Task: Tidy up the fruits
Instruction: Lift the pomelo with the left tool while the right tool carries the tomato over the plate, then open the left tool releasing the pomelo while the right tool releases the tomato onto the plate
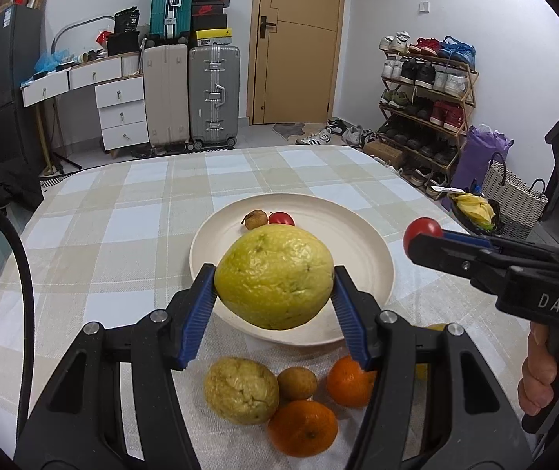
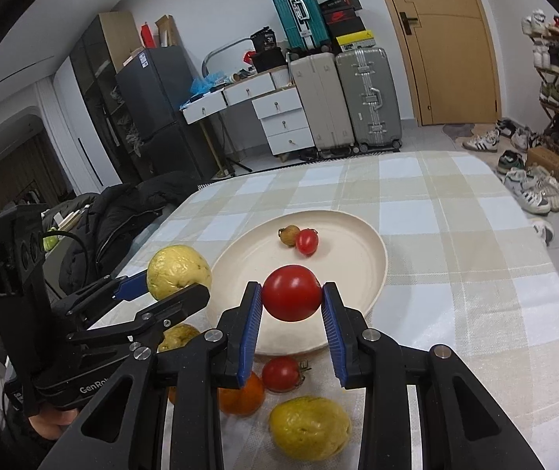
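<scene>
My left gripper (image 1: 274, 280) is shut on a large yellow-green guava (image 1: 275, 276) and holds it above the near rim of the cream plate (image 1: 362, 243). My right gripper (image 2: 291, 293) is shut on a red tomato (image 2: 292, 293), held above the plate (image 2: 358, 258); it shows at the right of the left wrist view (image 1: 422, 231). On the plate lie a small brown fruit (image 2: 289, 234) and a small red tomato (image 2: 307, 241). On the cloth near me lie another guava (image 1: 241, 389), a brown fruit (image 1: 297, 383) and two oranges (image 1: 303, 427).
The table has a checked cloth (image 1: 122, 235). In the right wrist view a tomato (image 2: 282, 373), an orange (image 2: 242, 395) and a guava (image 2: 309, 427) lie below my gripper. Suitcases (image 1: 191, 90), drawers, a door and a shoe rack (image 1: 424, 90) stand beyond the table.
</scene>
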Demonstrator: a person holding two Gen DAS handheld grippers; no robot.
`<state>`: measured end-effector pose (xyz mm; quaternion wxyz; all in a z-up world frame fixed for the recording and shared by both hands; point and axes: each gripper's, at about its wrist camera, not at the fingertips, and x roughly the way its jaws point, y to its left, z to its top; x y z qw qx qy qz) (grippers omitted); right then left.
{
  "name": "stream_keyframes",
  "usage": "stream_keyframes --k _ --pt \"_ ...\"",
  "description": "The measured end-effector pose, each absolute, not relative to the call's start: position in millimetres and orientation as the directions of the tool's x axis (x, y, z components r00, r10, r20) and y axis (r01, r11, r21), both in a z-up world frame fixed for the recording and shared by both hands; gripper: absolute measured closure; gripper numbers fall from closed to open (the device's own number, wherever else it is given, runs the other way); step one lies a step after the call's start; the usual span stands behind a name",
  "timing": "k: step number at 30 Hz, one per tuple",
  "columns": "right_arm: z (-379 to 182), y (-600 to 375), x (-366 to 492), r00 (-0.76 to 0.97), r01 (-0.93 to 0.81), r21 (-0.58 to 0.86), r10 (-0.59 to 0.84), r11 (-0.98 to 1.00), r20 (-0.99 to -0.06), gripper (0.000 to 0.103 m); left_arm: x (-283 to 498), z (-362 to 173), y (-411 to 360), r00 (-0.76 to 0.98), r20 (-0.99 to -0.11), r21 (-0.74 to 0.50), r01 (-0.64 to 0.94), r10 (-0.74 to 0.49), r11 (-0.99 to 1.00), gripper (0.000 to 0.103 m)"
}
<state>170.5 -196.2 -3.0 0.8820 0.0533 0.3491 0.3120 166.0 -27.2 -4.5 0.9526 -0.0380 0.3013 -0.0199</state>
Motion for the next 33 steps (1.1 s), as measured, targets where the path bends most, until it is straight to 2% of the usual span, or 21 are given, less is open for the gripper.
stream_keyframes --k 19,33 --pt "-36 -176 207 0.488 -0.487 0.266 0.512 0.832 -0.707 0.071 198 -35 -26 0.778 -0.626 -0.08 0.007 -0.056 0.997 0.047" --pt "-42 -175 206 0.462 -0.482 0.275 0.508 0.832 -0.727 0.071 202 -42 -29 0.756 -0.652 -0.067 0.014 -0.054 0.998 0.047"
